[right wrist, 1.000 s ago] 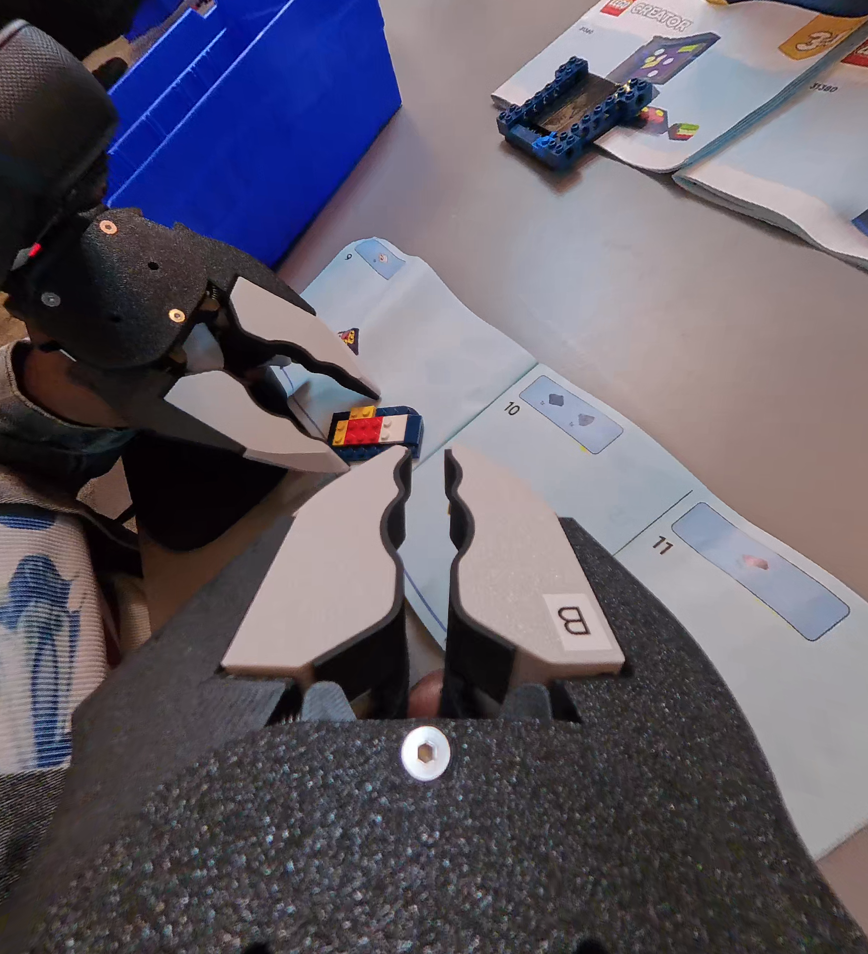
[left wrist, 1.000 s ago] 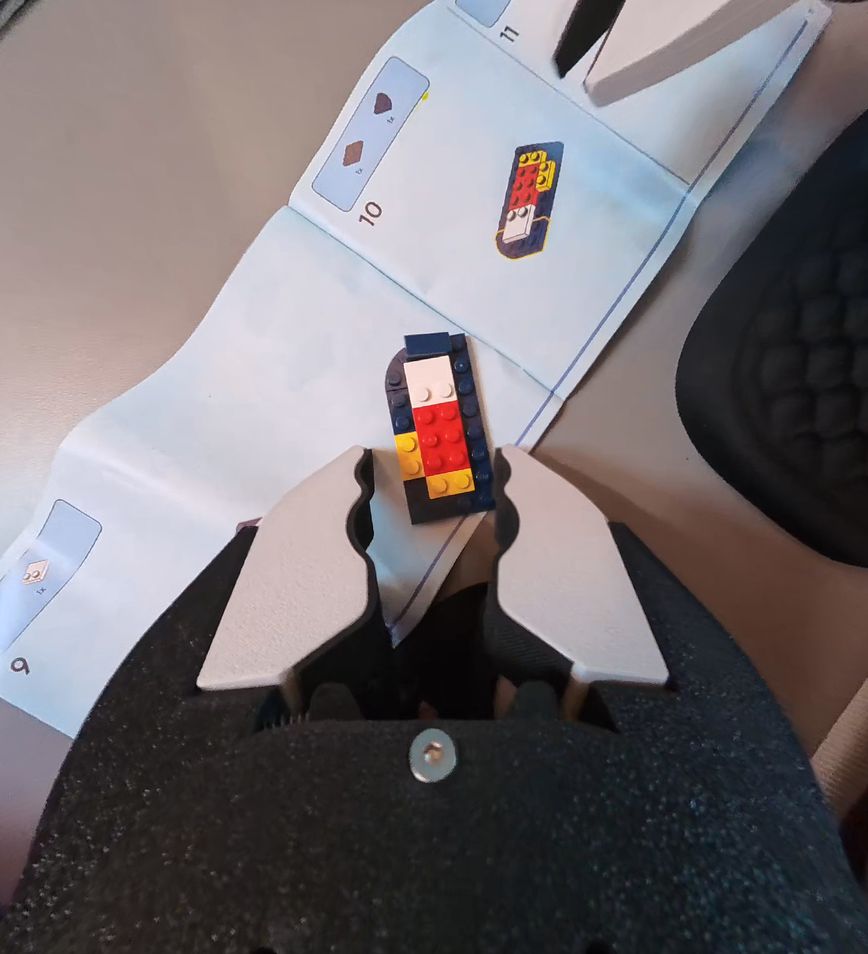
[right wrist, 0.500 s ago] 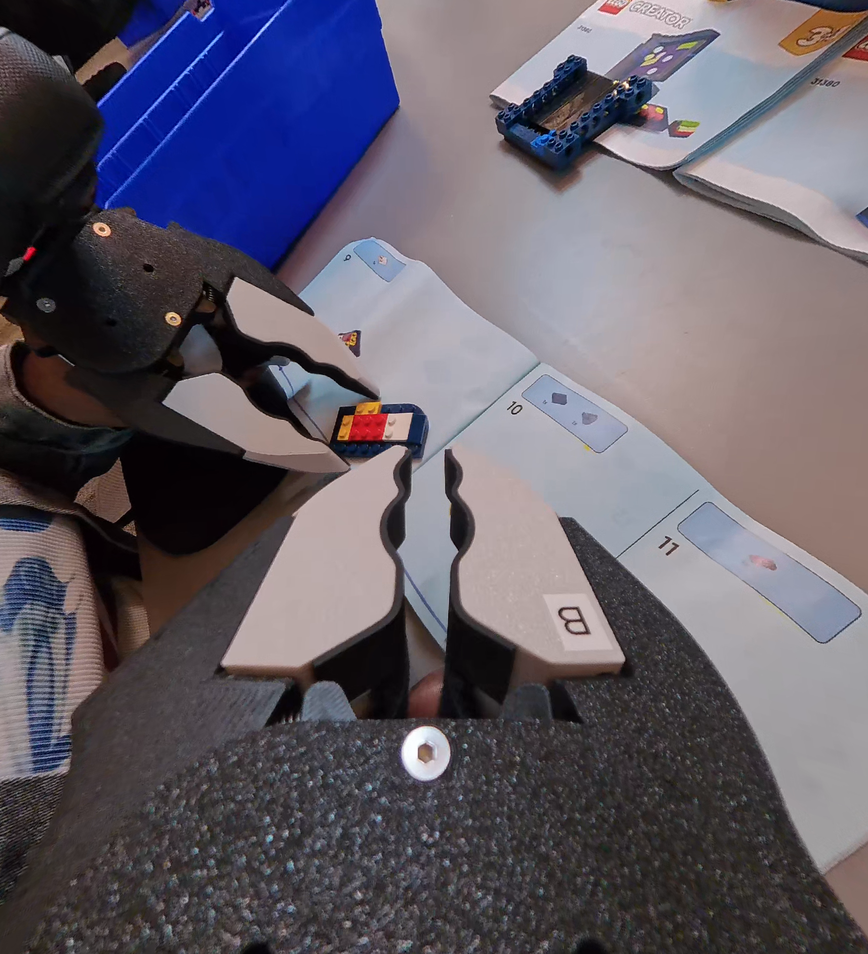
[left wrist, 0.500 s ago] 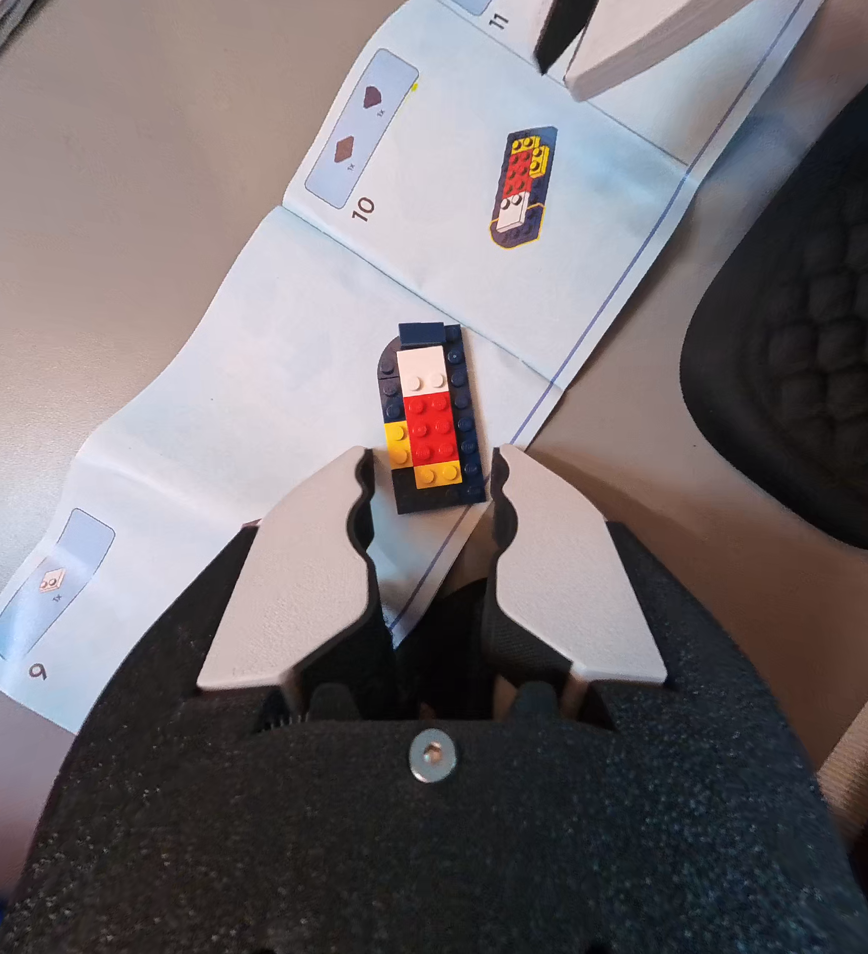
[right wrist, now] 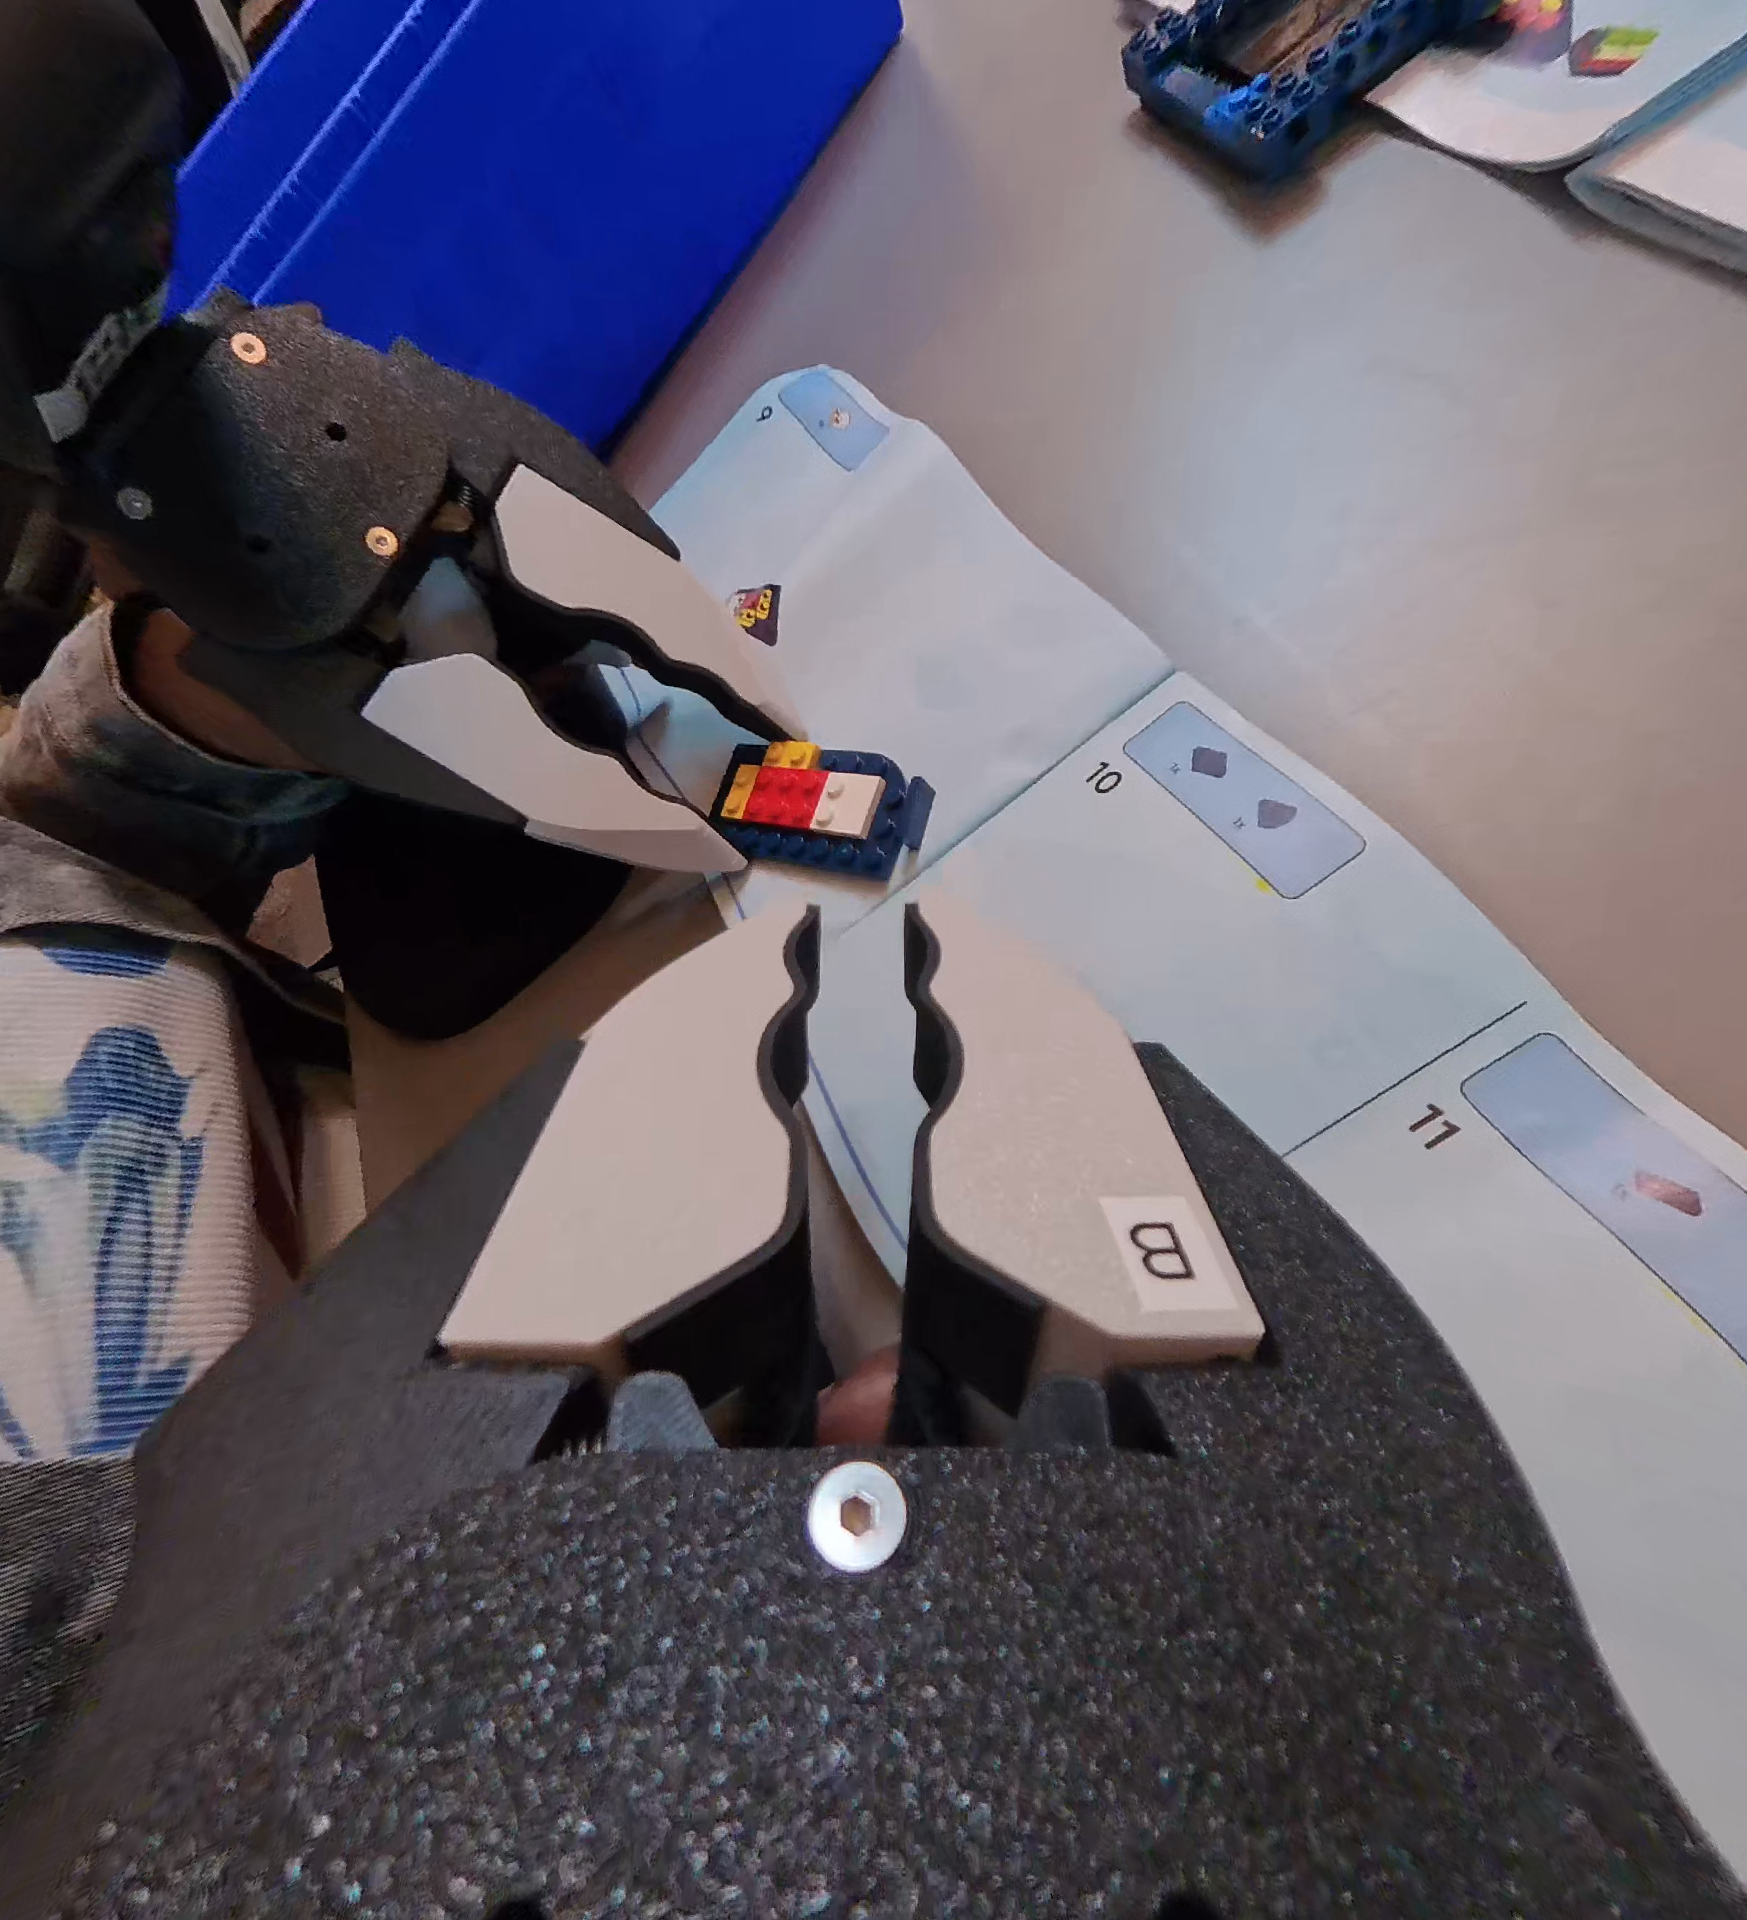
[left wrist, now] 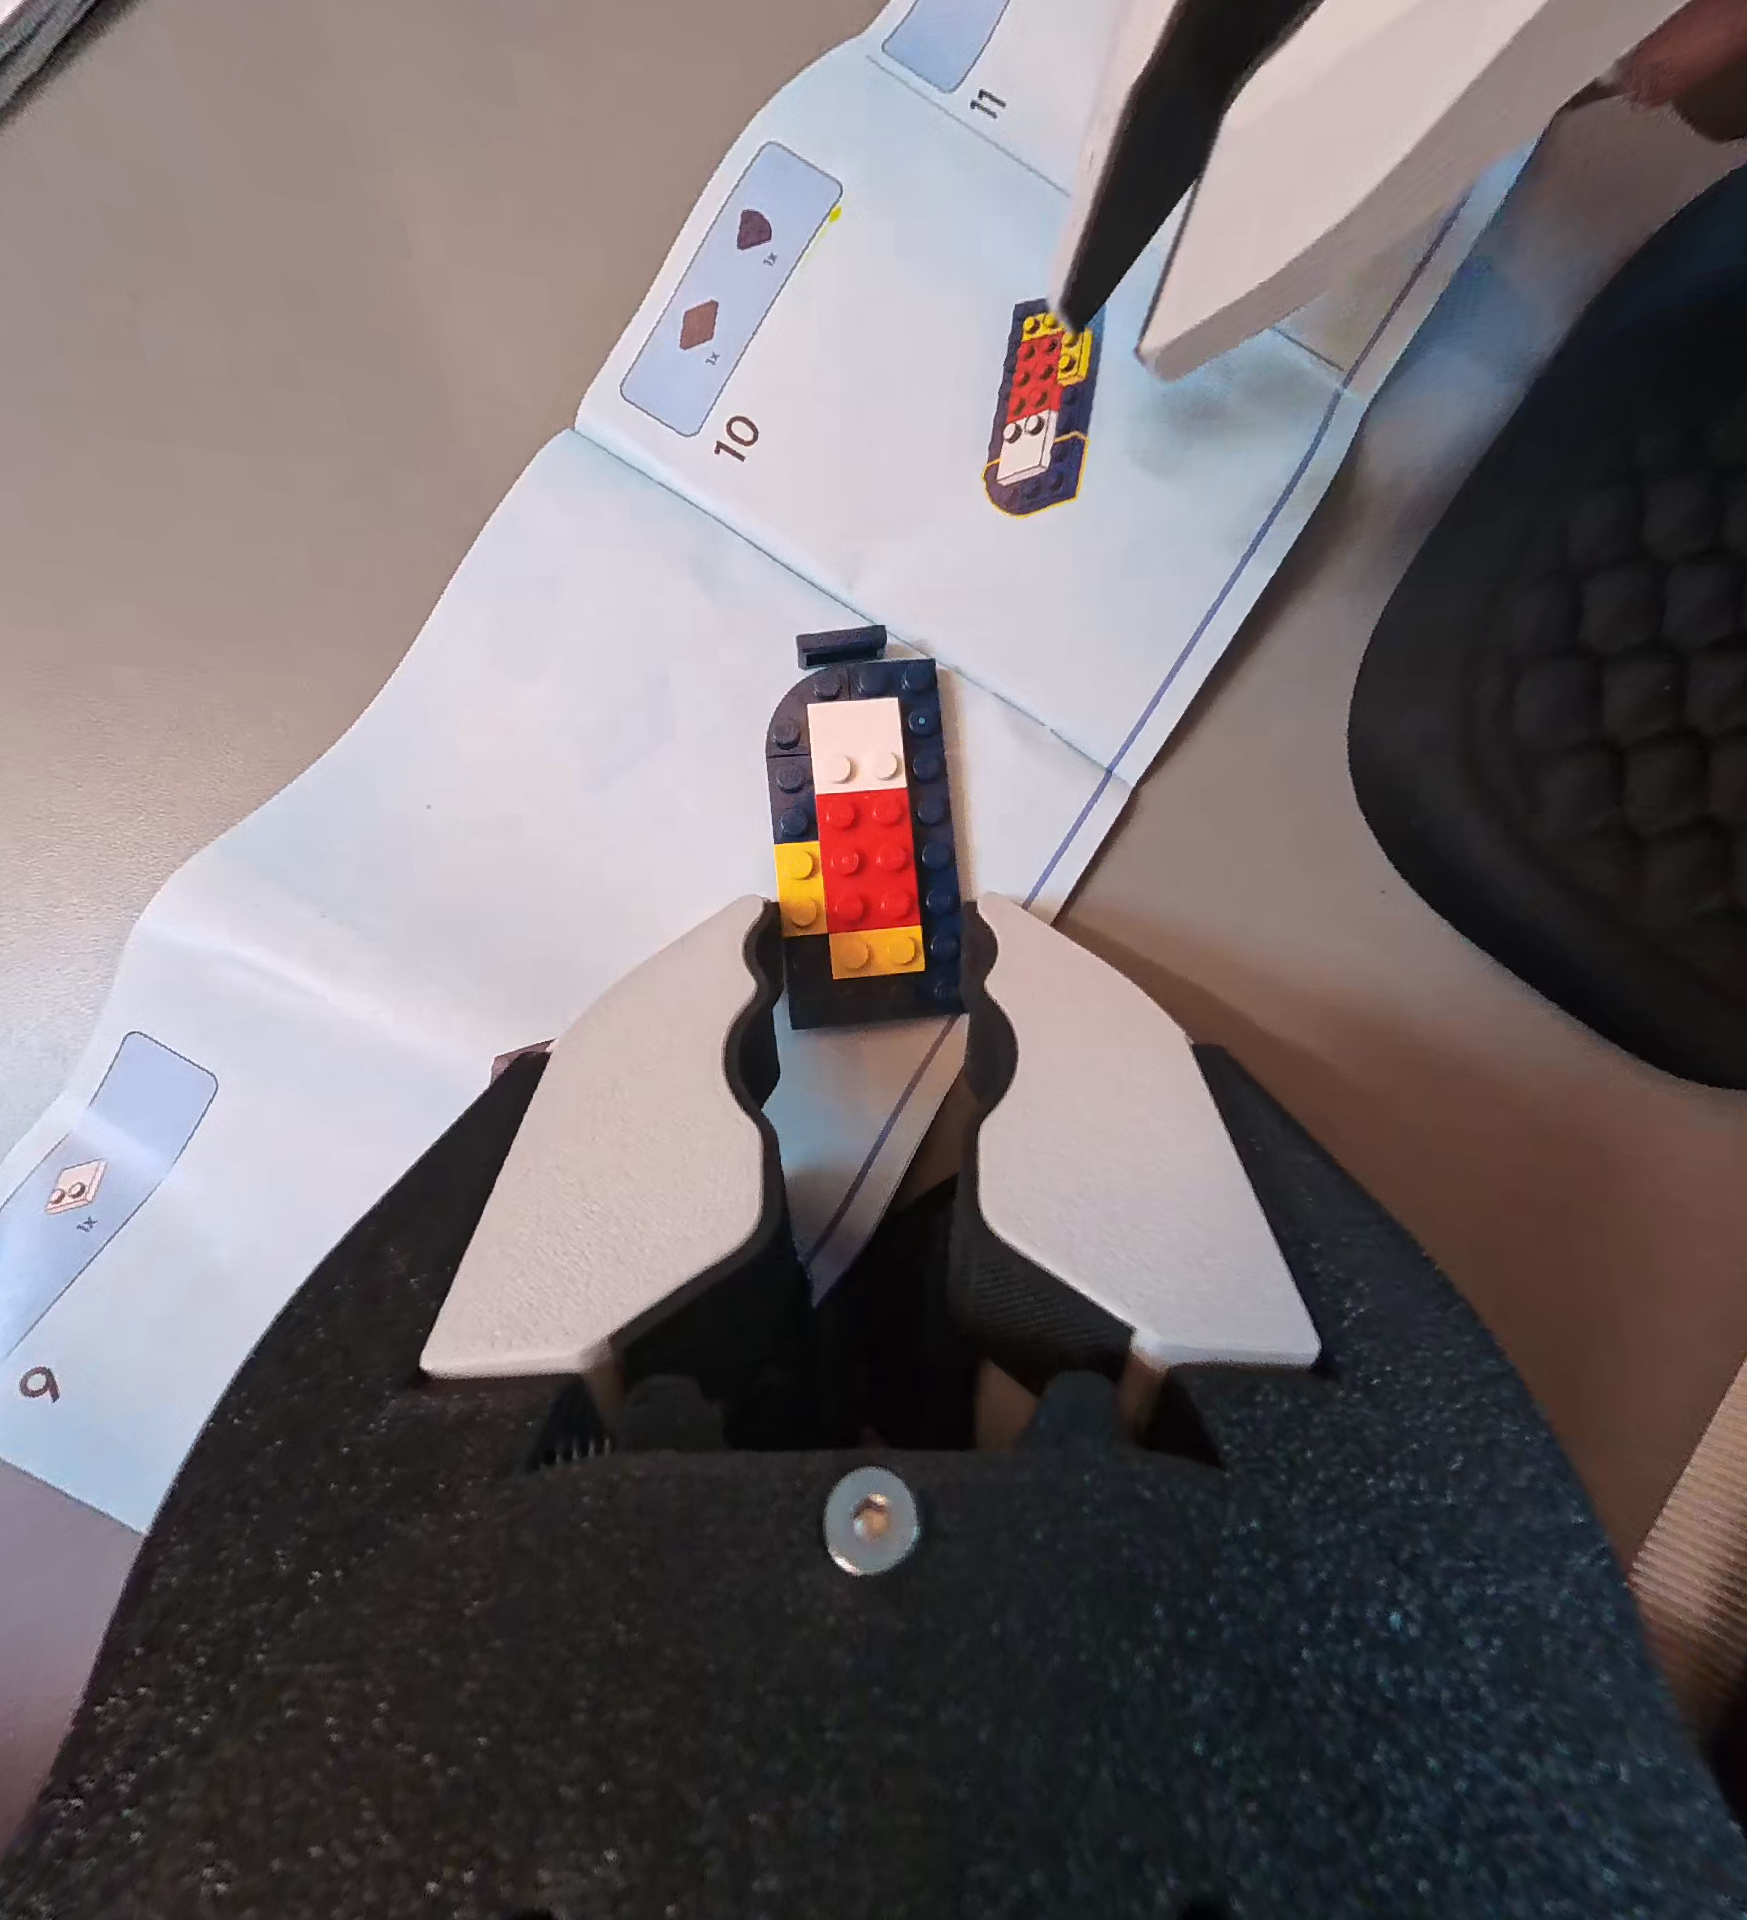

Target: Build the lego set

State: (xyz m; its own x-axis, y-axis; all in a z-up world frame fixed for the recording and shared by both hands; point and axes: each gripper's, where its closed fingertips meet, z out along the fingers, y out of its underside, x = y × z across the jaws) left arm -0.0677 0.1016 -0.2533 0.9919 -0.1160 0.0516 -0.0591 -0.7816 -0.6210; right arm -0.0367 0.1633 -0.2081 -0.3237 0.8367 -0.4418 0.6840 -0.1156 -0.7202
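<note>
The big grey worktop (right wrist: 1368,436) takes up most of the room here. A bright blue box (right wrist: 536,187) stands at its far left side. A long, pale blue paper sheet (left wrist: 557,810) with little pictures on it lies unfolded across the worktop. Beside the sheet's edge sits a black bumpy cushion (left wrist: 1627,675). Far off there are some booklets (right wrist: 1700,177), and a blue brick frame (right wrist: 1253,83) rests on one of them.

The left gripper (left wrist: 871,920) is low over the paper sheet. Its jaws are partway shut around the near end of a small flat brick build (left wrist: 864,842). One tip touches the side with the yellow brick and the other tip touches the dark blue side. The build lies flat on the paper, near the sheet's edge. It has a dark blue base with white, red and yellow bricks on top.

The right gripper (right wrist: 858,914) hovers just beside the build, over the same sheet. Its jaws are narrow, with only paper showing between them, so they hold nothing.

A tiny dark blue piece (left wrist: 841,646) stands at the far, rounded end of the build
</note>
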